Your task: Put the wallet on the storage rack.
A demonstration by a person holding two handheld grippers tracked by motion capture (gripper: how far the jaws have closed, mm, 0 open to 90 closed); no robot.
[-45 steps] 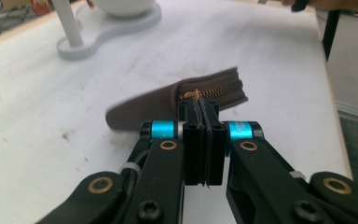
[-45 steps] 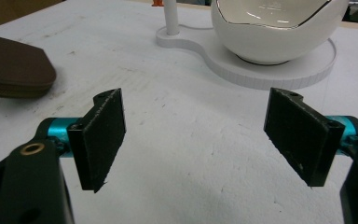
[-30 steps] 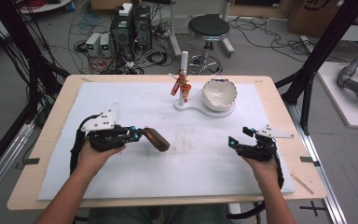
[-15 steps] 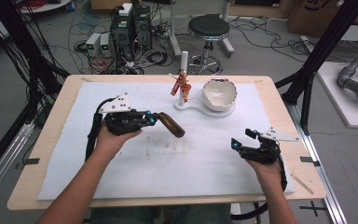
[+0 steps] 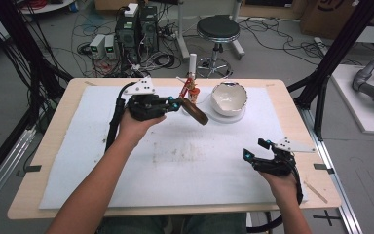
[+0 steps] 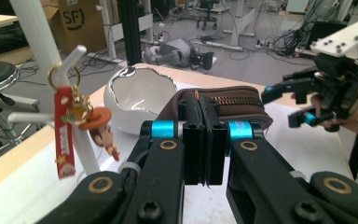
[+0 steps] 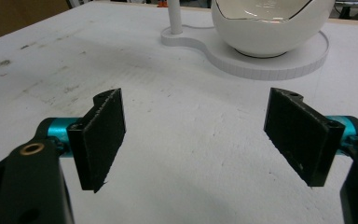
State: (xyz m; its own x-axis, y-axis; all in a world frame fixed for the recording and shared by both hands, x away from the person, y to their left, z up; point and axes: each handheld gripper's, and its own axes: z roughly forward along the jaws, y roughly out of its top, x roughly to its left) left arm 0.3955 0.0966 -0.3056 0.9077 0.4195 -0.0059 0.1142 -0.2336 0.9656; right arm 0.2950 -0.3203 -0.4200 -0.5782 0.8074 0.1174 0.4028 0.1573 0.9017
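Bright, even light; backgrounds perhaps slightly blurred.

One brown pouch [image 5: 195, 112], one white bowl [image 5: 229, 98], one keychain [image 5: 190, 90].

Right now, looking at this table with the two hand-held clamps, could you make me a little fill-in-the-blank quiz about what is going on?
1. The left gripper is shut on a brown zipped ____.
2. The right gripper has its jaws ____ with nothing between them.
3. The keychain hangs from a white ____.
4. The white bowl sits on a round white ____.

Missing words: pouch; open; stand; base
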